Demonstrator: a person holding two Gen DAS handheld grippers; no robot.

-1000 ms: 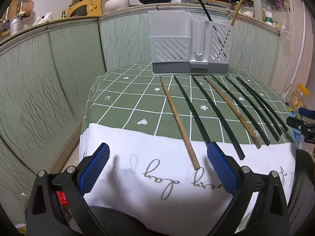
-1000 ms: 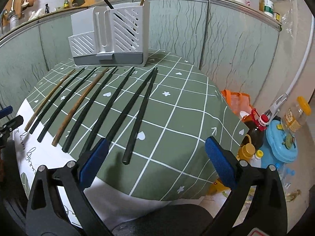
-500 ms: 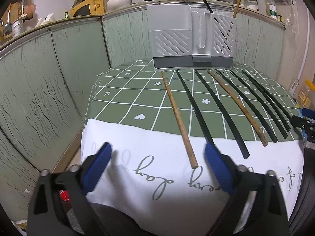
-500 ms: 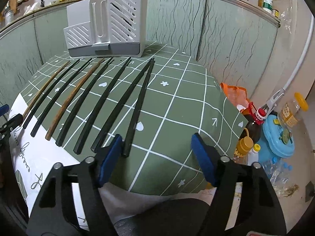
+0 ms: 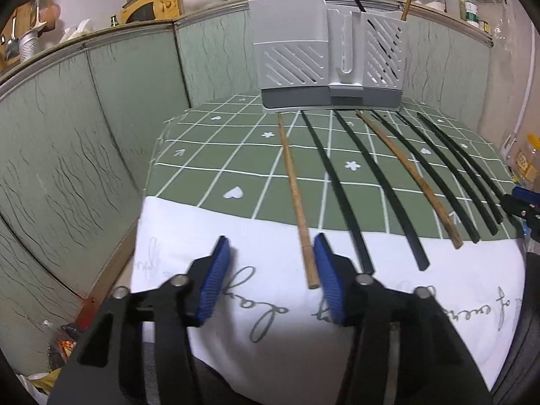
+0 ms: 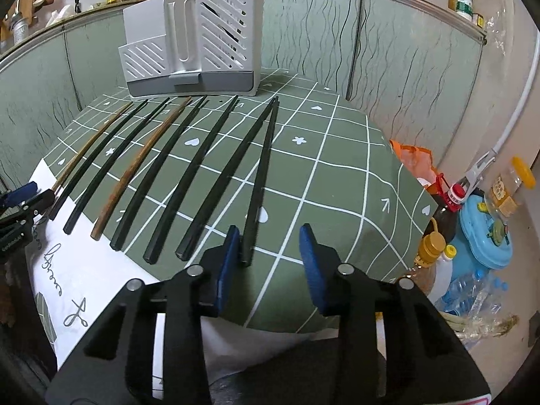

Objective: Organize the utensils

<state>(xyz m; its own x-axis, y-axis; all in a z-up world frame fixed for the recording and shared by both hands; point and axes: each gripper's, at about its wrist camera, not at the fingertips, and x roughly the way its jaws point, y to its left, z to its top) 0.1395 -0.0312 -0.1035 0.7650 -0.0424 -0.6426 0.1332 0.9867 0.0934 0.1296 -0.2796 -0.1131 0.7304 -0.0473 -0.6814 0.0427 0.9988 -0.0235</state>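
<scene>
Several chopsticks lie side by side on the green checked tablecloth [image 5: 209, 175], most black, two wooden. The leftmost wooden chopstick [image 5: 295, 189] ends just inside the right finger of my left gripper [image 5: 271, 271], which is open and empty. The rightmost black chopstick [image 6: 261, 175] ends just inside the left finger of my right gripper [image 6: 270, 260], also open and empty. A grey utensil holder [image 5: 329, 64] stands at the table's far edge with a black and a wooden chopstick in its right compartment; it also shows in the right wrist view [image 6: 192, 50].
A white cloth with script [image 5: 270, 303] covers the near table edge. Green wall panels [image 5: 84, 135] enclose the left and back. Bottles and a blue container [image 6: 486, 236] stand on the floor to the right. The left gripper shows at the right wrist view's left edge [image 6: 20, 202].
Both grippers have narrowed their jaws and moved forward toward the near ends of the chopsticks. The chopsticks and holder have not moved.
</scene>
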